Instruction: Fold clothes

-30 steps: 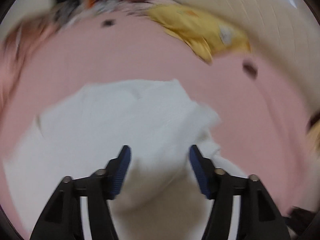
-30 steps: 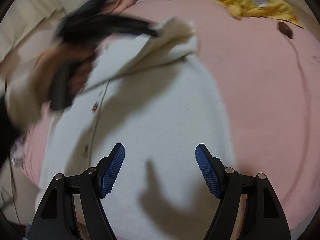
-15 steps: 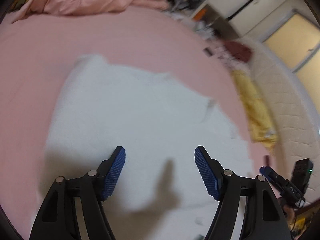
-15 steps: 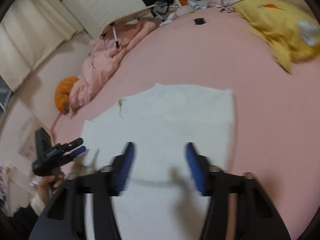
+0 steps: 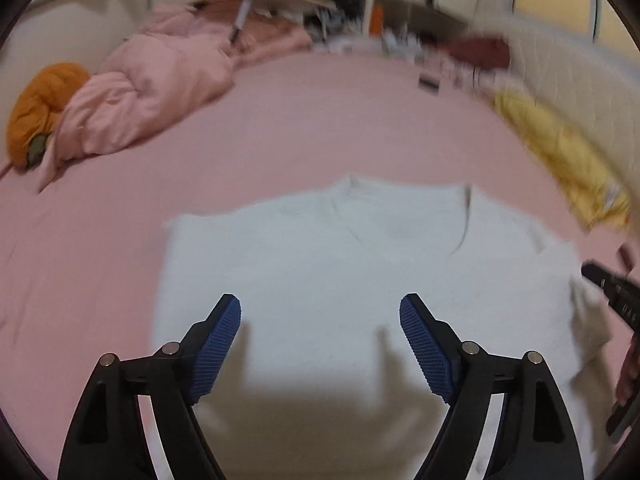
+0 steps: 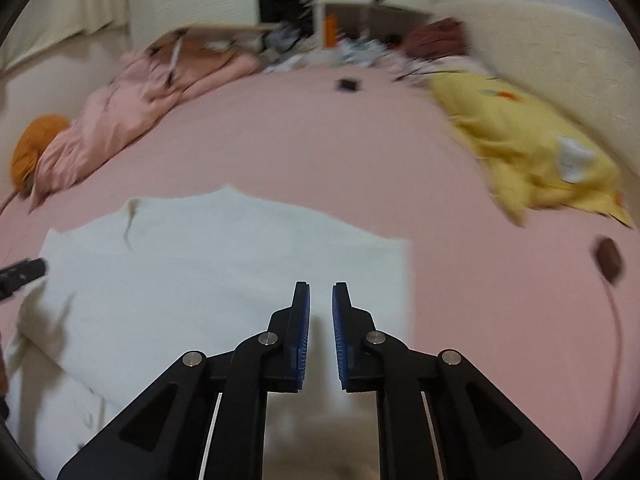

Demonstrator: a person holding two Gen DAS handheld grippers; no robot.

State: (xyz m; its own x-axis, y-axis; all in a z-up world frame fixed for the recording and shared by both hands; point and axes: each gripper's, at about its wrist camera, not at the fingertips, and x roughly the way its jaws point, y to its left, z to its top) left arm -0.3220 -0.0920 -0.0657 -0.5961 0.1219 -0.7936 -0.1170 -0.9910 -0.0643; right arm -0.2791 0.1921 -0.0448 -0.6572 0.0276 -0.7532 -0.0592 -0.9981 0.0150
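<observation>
The white cardigan (image 5: 360,272) lies flat on the pink bed (image 5: 320,128), partly folded. My left claw (image 5: 320,332) is opening, empty above it; my right claw (image 6: 321,320) is closing on nothing. I'd pinch both near corners evenly before folding away.

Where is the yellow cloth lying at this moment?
The yellow cloth lies crumpled at the right edge of the pink sheet against the cream wall, beyond and right of the white garment; both wrist views show it.
</observation>
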